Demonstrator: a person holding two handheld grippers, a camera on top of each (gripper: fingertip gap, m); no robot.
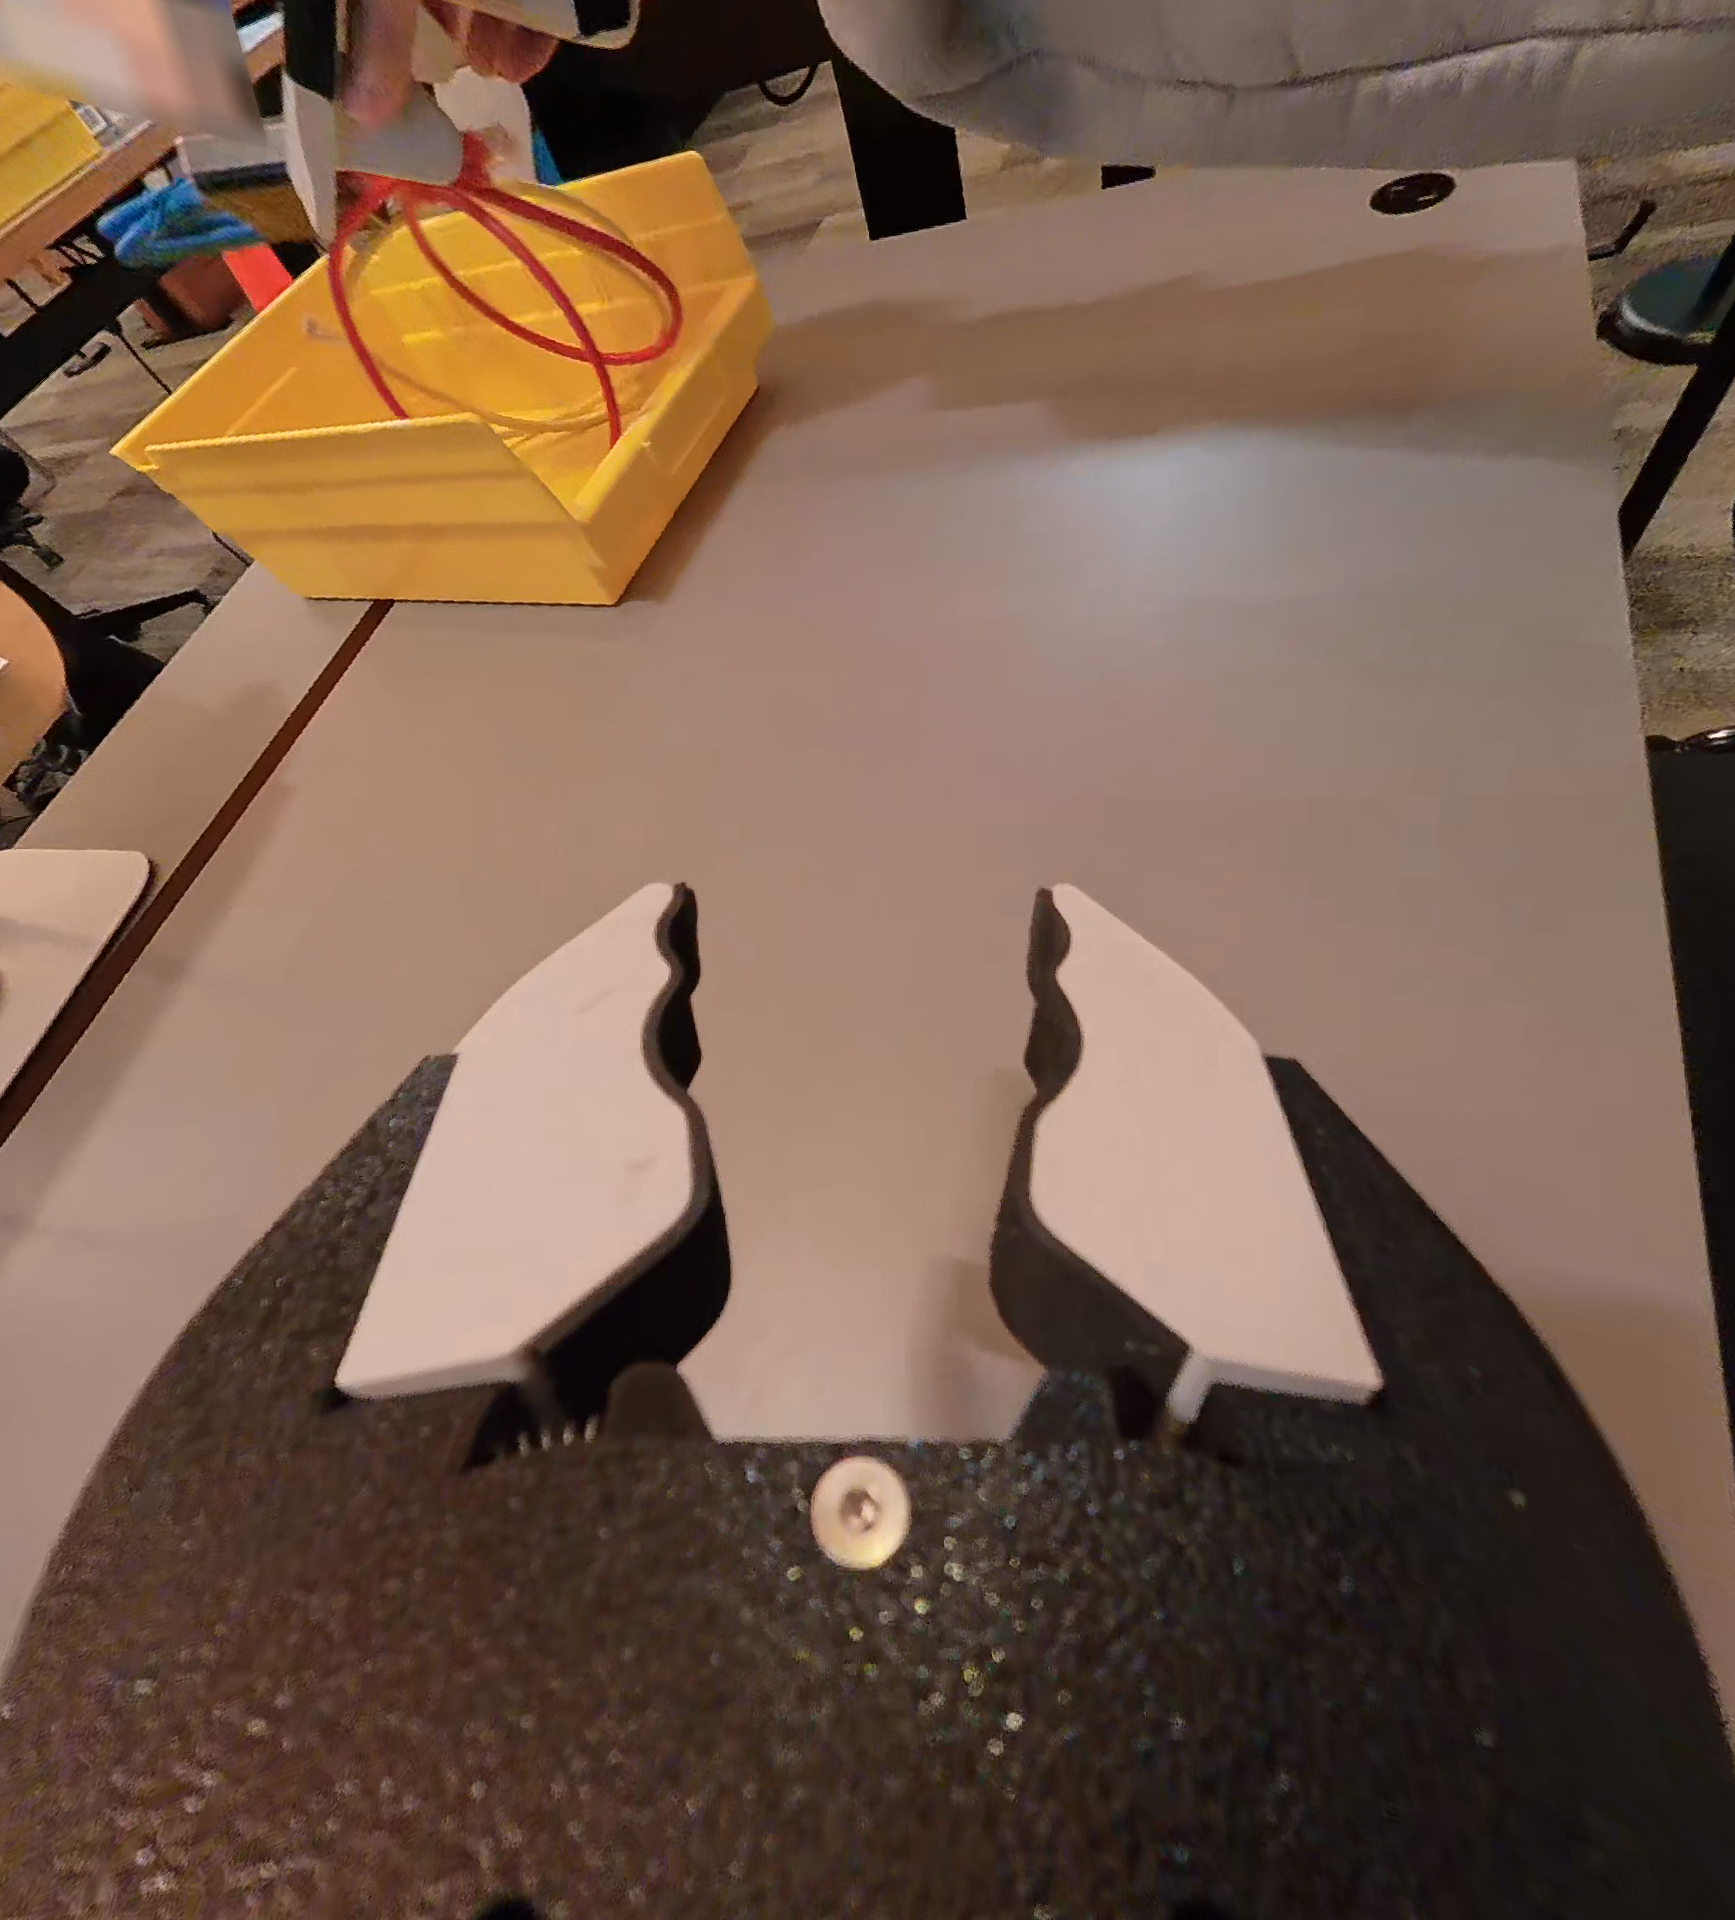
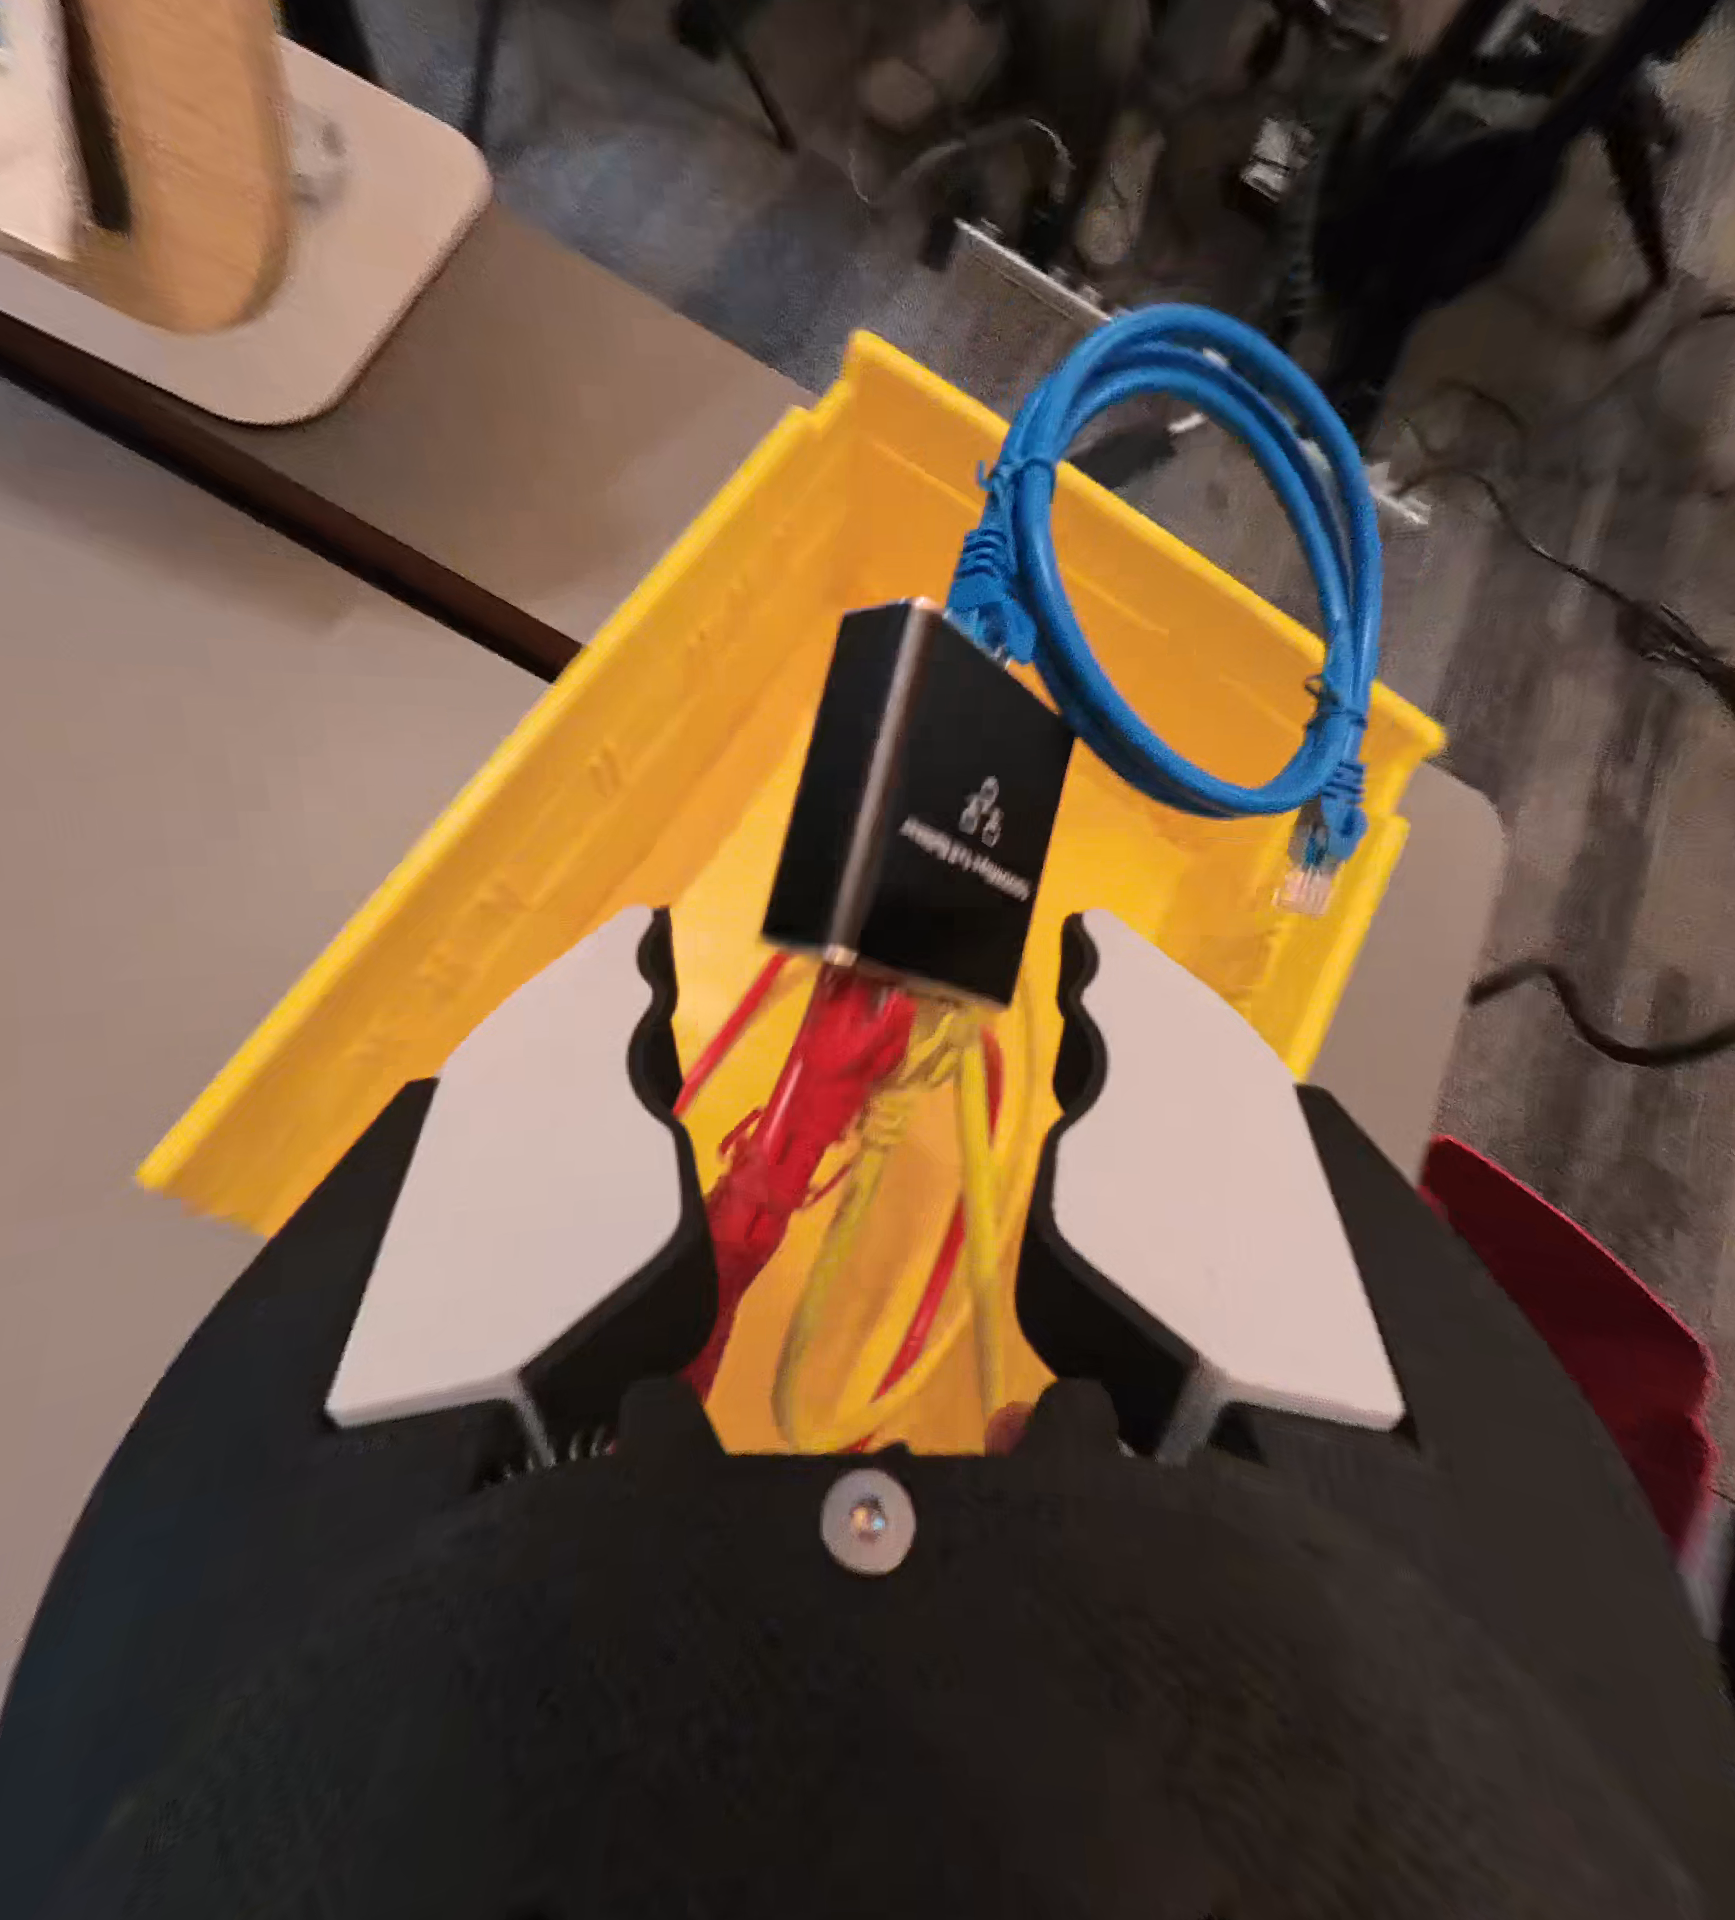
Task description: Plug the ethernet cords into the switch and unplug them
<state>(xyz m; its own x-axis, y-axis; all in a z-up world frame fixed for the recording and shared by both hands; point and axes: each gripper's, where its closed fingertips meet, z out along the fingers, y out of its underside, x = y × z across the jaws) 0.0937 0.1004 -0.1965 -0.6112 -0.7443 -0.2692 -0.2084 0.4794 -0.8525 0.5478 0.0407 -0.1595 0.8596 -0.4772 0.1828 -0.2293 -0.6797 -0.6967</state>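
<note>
Just ahead of the right tool, jaws apart and empty, the switch is best gripped squarely, clear of cords; left tool is idle, open too.

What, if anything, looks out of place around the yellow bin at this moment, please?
The black switch hangs in the air above the yellow bin, with red, yellow and blue cords plugged in. Its blue coil sticks out past the rim.
</note>
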